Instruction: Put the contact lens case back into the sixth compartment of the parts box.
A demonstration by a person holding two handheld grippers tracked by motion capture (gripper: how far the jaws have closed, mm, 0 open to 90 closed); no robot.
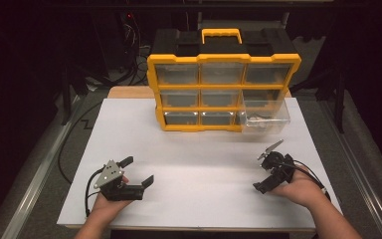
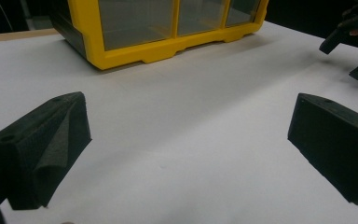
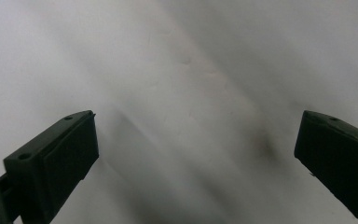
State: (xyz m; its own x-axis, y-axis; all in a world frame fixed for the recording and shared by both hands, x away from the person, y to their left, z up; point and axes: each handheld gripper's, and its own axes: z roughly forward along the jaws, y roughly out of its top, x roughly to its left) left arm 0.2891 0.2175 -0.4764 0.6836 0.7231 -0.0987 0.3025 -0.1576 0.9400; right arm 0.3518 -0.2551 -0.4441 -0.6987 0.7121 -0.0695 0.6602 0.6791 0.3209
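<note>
A yellow and black organiser (image 1: 224, 89) with clear drawers stands at the back of the white table (image 1: 199, 199). Its bottom right drawer (image 1: 264, 117) is pulled out; something small lies inside, too small to tell. My left gripper (image 1: 137, 171) rests low at the front left, open and holding nothing. My right gripper (image 1: 263, 169) sits at the front right, below the pulled-out drawer, also open and holding nothing. In the left gripper view my left gripper (image 2: 189, 140) points at the organiser's base (image 2: 135, 51), jaws wide apart. My right gripper (image 3: 196, 154) looks down at bare white table.
The white board covers a wooden table whose edge (image 1: 129, 92) shows behind it. Dark floor and cables (image 1: 129, 64) lie beyond the back left. In the left gripper view, the other gripper (image 2: 349, 32) shows at the top right. Open table lies between the two grippers.
</note>
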